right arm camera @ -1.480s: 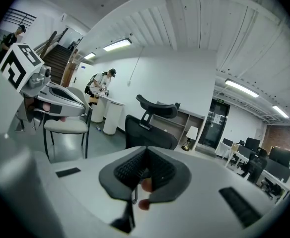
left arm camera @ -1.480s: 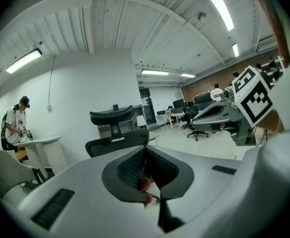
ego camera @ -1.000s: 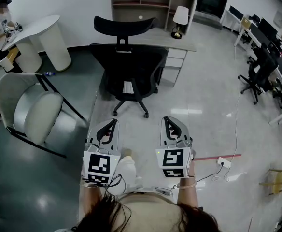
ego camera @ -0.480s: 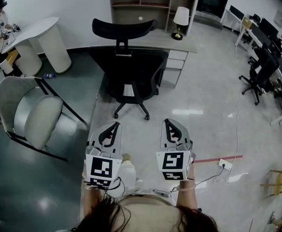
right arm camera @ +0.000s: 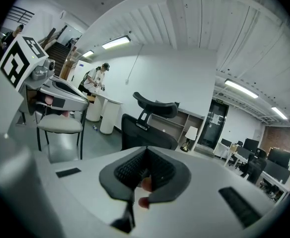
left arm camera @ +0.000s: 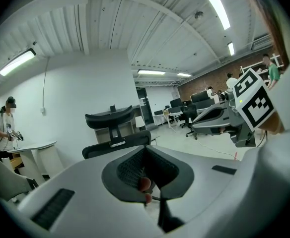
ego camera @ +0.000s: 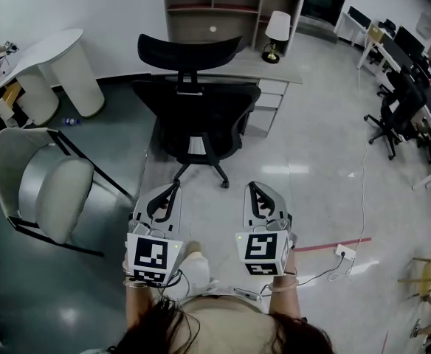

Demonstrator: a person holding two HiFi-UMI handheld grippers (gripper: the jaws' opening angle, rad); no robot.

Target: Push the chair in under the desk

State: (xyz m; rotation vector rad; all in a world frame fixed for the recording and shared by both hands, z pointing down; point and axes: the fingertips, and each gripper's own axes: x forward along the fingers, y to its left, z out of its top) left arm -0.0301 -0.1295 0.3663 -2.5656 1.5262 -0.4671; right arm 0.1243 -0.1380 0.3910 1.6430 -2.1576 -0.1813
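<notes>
A black mesh office chair [ego camera: 197,109] with a headrest stands with its back to me, its seat partly under the light grey desk [ego camera: 274,63]. The same chair [left arm camera: 116,133] [right arm camera: 147,128] rises ahead in both gripper views. My left gripper [ego camera: 170,192] and right gripper [ego camera: 258,189] hang side by side, level, a short way in front of the chair's wheeled base [ego camera: 199,169]. Both are shut with nothing between their jaws, and neither touches the chair.
A white lamp [ego camera: 275,29] stands on the desk, below a shelf unit [ego camera: 230,6]. A white chair on black legs [ego camera: 38,183] stands at left, a round white table [ego camera: 49,65] beyond it. More office chairs [ego camera: 396,116] at right; a power strip and cable [ego camera: 342,251] on the floor.
Both grippers and I have come a little nearer to the black chair, which now looms slightly larger. The jaws stay shut.
</notes>
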